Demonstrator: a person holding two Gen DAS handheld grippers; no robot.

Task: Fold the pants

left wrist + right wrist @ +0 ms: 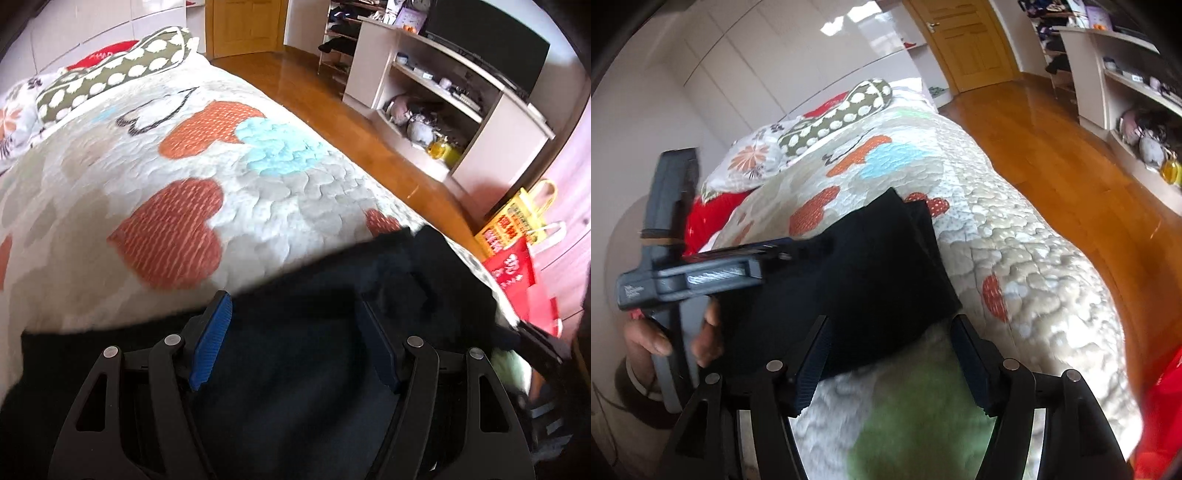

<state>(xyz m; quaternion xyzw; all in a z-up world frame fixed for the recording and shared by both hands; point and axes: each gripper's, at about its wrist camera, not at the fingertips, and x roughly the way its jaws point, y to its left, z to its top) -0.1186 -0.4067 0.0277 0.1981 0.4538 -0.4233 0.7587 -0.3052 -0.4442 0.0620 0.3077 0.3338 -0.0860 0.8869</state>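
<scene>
Black pants, folded into a compact stack, lie on a bed's heart-patterned quilt near its edge. The left tool hovers over them, fingers apart. The right tool is also spread, at the pants' near edge.

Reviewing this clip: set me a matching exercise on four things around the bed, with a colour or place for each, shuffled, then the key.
Things:
1. pants
2. long pillow
3. door
4. red bag

Descriptions:
A. olive green with white spots, at the head of the bed
B. on the floor beside the bed
C. dark, folded, lying on the quilt
D. light wood, at the far end of the room

Pairs: 1-C, 2-A, 3-D, 4-B
</scene>
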